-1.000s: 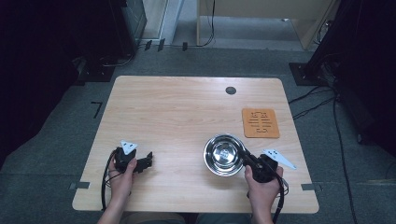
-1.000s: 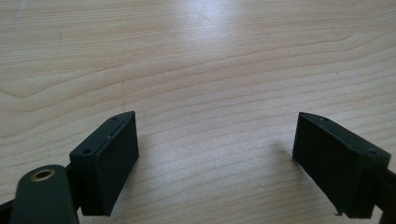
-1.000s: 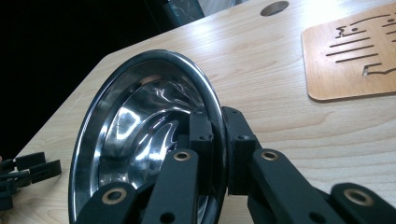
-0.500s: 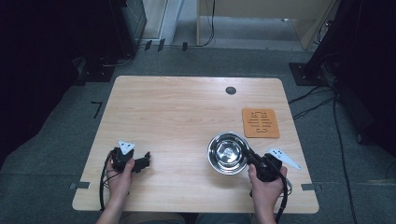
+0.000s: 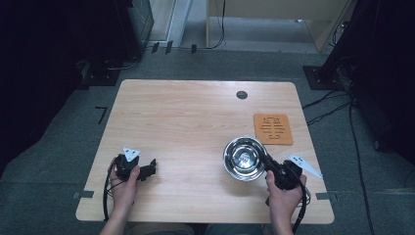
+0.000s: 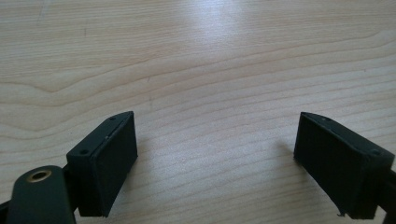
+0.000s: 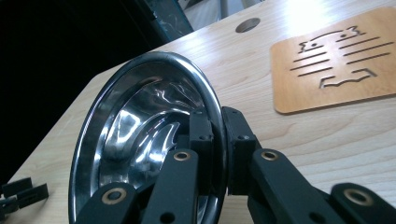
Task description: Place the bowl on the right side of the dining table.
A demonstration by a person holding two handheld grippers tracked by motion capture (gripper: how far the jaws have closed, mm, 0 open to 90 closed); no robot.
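The right claw pinches the rim of the steel bowl, which sits on the tabletop just beside the wooden trivet (near the right edge). The left claw is spread over bare wood, with wide free room between them.

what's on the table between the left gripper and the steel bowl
Nothing: in the high view only bare wooden table lies between the left gripper and the steel bowl.

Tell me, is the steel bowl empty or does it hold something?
Empty. The steel bowl shows only bare shiny metal inside, while the right claw pinches its rim.
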